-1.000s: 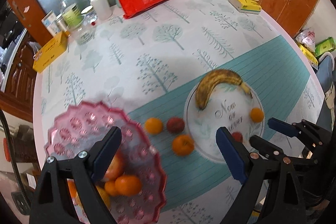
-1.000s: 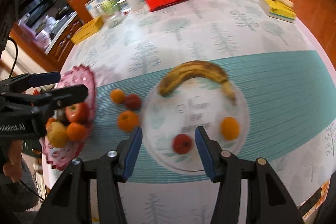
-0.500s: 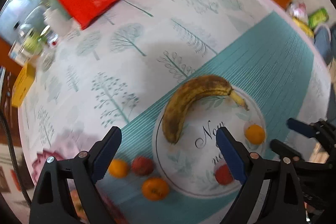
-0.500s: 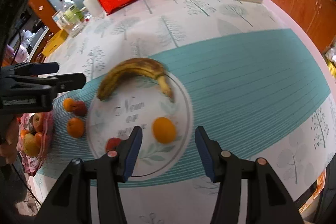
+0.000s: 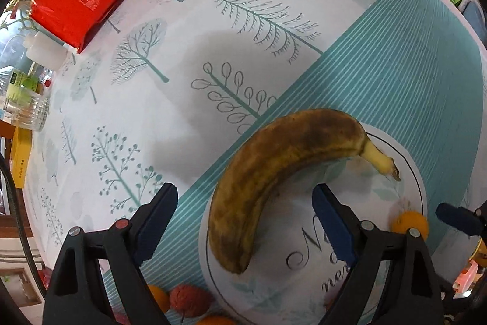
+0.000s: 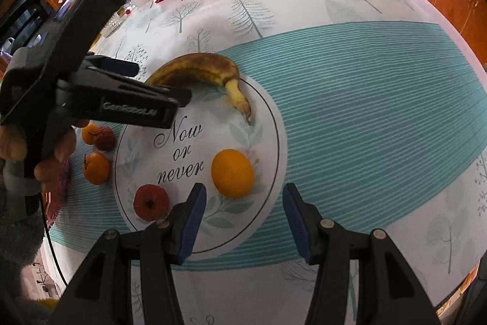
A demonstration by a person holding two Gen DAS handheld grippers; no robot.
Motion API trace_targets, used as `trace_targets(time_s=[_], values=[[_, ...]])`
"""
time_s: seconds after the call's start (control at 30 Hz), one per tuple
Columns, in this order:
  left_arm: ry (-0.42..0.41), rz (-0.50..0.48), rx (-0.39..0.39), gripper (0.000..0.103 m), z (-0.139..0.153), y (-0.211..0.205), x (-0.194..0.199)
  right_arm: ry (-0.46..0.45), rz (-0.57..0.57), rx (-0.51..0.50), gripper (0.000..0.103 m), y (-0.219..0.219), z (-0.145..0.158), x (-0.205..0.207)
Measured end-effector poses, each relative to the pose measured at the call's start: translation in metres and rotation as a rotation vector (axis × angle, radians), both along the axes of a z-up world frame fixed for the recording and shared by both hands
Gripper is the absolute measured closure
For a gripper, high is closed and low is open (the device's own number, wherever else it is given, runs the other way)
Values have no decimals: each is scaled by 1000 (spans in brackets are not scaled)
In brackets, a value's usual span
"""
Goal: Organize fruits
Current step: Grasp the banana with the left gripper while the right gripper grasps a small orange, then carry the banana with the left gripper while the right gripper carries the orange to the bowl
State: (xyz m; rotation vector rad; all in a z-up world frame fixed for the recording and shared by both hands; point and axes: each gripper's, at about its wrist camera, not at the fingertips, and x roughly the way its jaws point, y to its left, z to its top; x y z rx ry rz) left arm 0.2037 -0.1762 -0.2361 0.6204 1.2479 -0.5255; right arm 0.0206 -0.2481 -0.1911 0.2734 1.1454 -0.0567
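Blue-padded, your right gripper (image 6: 240, 221) is spread before the orange (image 6: 232, 173) on the plate (image 6: 274, 124). Your left gripper (image 5: 245, 221), also spread, frames the banana (image 5: 274, 169); only the right view shows it whole, its base end hidden.

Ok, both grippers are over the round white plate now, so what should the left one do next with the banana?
Probably ease the left gripper down and close on the brown-spotted banana. Its jaws are open and already straddle the banana's middle, which lies on the round white plate. The right gripper hangs open near the small orange, clear of the banana.
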Motion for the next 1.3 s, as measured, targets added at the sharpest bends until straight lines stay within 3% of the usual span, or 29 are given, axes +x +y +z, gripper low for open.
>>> trace_targets(time_s=[0.33, 0.5, 0.63, 0.7, 0.9, 1.0, 1.3], values=[[22, -33, -58, 19, -6, -8, 7, -16, 39, -38, 50, 5, -9, 8], [60, -70, -110, 36, -5, -6, 8, -29, 55, -78, 53, 9, -9, 12], [34, -81, -104, 43, -3, -5, 4, -35, 72, -104, 64, 12, -8, 14], [31, -73, -106, 52, -2, -3, 4, -35, 78, -102, 73, 14, -7, 15], [7, -20, -107, 67, 2, 7, 7, -36, 70, -101, 73, 15, -9, 15], [44, 34, -147, 71, 4, 14, 11, -47, 64, -98, 74, 15, -5, 13], [33, 85, -194, 72, 27, 24, -4, -72, 45, -98, 74, 17, 7, 4]])
